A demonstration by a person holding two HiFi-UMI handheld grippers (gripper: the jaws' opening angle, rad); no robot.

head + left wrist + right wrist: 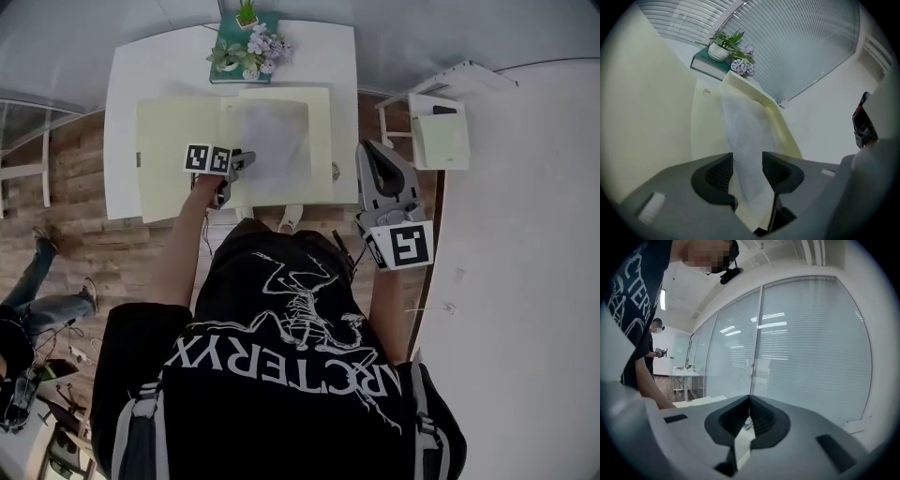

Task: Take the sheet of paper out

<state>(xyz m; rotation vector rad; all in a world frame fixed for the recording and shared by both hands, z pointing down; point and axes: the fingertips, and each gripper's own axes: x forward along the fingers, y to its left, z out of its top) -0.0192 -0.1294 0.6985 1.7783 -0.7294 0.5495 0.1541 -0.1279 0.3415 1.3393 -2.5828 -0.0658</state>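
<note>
A pale yellow folder [178, 141] lies open on the white table [131, 75]. A white sheet of paper [277, 141] rests on its right half. My left gripper [246, 161] is at the folder's near edge, by the sheet's near left corner. In the left gripper view the sheet [745, 126] runs between the two pads of the left gripper [747, 168], which stand apart and do not press on it; the folder [656, 108] spreads to the left. My right gripper [373, 150] hangs off the table's right side, its jaws together and empty [750, 416].
A potted plant with flowers on a green book [246, 52] stands at the table's far edge, also seen beyond the folder [726, 56]. A white shelf unit [441, 131] stands to the right. Another person [656, 348] stands far off by a glass wall.
</note>
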